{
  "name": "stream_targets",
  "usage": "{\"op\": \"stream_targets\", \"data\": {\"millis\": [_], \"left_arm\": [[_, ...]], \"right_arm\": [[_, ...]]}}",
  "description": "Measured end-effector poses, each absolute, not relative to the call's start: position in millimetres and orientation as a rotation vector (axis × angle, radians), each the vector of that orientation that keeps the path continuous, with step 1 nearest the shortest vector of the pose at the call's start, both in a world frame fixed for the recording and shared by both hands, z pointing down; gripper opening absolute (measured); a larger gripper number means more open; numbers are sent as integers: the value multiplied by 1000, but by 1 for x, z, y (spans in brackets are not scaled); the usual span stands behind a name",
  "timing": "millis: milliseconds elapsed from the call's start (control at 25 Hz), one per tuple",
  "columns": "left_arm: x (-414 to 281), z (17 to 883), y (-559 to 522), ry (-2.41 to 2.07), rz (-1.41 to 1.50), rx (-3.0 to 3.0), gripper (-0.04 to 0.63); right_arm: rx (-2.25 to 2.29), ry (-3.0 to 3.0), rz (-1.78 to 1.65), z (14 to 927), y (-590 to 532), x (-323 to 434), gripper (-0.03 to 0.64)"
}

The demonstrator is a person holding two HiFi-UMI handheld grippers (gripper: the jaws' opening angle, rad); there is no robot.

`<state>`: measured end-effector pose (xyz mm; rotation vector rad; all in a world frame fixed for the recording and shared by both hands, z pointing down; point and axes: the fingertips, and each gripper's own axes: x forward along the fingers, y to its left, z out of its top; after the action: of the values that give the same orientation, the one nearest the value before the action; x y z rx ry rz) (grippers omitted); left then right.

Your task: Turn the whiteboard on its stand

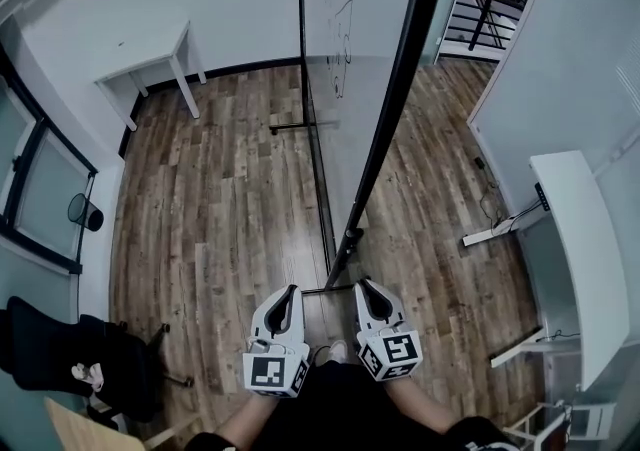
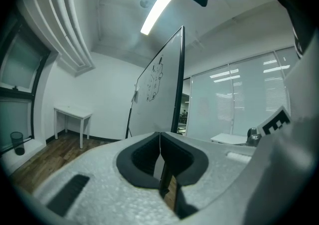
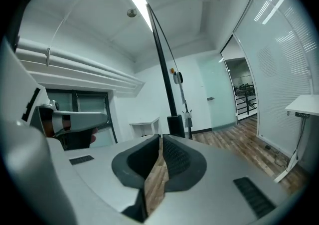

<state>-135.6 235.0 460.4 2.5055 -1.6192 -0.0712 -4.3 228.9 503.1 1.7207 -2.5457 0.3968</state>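
The left gripper (image 1: 292, 290) was held low before the person, tips forward, jaws pressed together on nothing. The right gripper (image 1: 362, 285) was level beside it, not touching, jaws likewise closed and empty. The whiteboard (image 1: 360, 69) stood on its stand (image 1: 319, 174) just ahead, edge-on to both grippers, long axis running away from the person.
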Motion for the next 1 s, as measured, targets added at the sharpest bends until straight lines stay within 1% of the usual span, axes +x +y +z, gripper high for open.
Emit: {"op": "stream_targets", "data": {"millis": [280, 520, 1000], "left_arm": [[-136, 473, 239, -1553, -45, 2520, 18], [-144, 474, 237, -1558, -46, 2510, 18], [-151, 474, 236, -1572, -63, 2501, 18]], "right_arm": [[1746, -2537, 405, 501, 239, -12, 28], [1738, -2521, 407, 505, 239, -16, 17], [1725, -2535, 403, 505, 238, -24, 17]]}}
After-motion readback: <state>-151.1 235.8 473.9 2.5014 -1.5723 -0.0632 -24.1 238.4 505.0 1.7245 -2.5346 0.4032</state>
